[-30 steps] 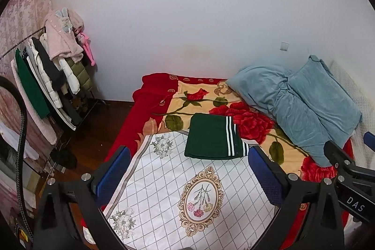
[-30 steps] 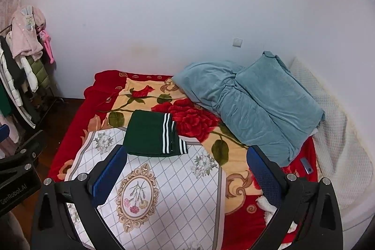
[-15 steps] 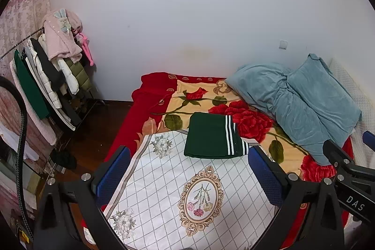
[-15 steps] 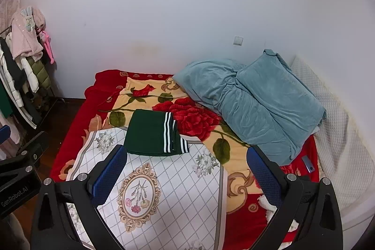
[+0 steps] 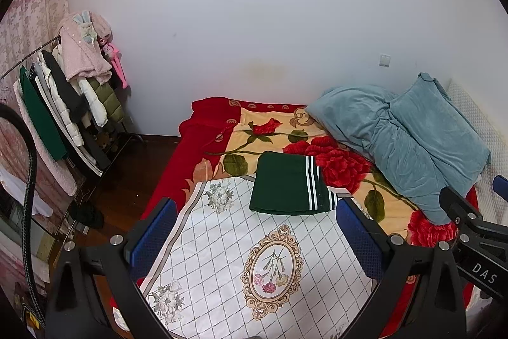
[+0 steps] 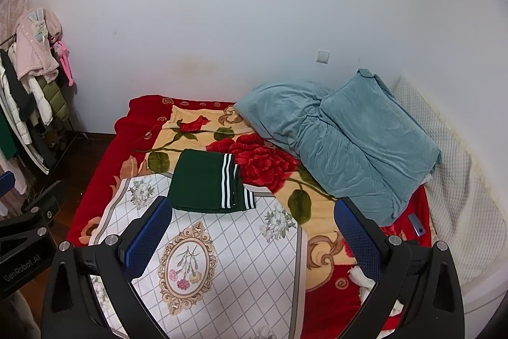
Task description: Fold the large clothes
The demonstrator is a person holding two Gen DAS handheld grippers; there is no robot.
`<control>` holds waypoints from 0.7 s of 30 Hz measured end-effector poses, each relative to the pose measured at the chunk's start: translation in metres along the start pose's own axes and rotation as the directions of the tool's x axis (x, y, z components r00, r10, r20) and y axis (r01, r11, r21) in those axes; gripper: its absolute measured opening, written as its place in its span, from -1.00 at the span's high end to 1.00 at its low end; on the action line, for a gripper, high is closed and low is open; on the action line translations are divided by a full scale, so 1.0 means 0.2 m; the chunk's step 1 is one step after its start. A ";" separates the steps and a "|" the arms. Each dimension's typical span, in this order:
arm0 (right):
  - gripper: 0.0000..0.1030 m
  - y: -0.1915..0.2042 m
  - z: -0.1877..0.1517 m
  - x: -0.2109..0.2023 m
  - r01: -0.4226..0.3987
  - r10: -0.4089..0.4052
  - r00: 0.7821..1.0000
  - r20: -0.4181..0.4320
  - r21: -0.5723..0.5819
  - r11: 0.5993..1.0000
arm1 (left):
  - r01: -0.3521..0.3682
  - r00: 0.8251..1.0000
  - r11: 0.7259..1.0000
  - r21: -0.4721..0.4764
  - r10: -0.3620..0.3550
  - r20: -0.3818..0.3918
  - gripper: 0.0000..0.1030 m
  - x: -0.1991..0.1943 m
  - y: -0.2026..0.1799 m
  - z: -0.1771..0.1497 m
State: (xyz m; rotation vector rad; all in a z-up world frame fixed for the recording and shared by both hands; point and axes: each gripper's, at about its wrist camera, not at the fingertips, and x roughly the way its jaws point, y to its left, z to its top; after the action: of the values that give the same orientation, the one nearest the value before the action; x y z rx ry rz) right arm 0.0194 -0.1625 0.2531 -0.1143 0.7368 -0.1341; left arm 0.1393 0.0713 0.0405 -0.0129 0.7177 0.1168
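White wall and a low bed fill the room; a folded green garment already lies on the bed.

Largest is the bed (image 5: 197,148) in its red rose blanket, with a teal duvet (image 6: 346,145) heaped at the right and a white quilted mat (image 5: 222,243) spread in front. The green garment (image 5: 285,186), white stripes along its right edge, rests squarely folded across the mat's far edge, touching nothing else. Off to the left stands a clothes rack (image 5: 63,116). Both the left gripper (image 5: 254,239) and right gripper (image 6: 252,235) hover well short of the garment, fingers spread wide, holding nothing. This fold looks finished; judging by that, a good next move is to leave the stack undisturbed and approach any fresh piece low and level, pinching only its edge.
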 end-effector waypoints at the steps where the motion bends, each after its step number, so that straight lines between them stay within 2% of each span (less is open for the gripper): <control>1: -1.00 0.00 0.00 0.00 0.001 -0.001 1.000 0.000 0.000 1.000 | -0.002 1.000 1.000 0.001 0.002 0.000 -0.98 0.00 0.00 0.00; 21: -1.00 -0.02 0.03 0.02 0.001 -0.001 1.000 0.009 -0.005 1.000 | -0.001 1.000 1.000 0.000 0.001 -0.001 -0.98 0.00 0.00 0.00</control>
State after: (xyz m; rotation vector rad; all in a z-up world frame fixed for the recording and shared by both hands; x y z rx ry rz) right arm 0.0266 -0.1659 0.2550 -0.1199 0.7283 -0.1326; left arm 0.1404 0.0718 0.0409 -0.0128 0.7190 0.1174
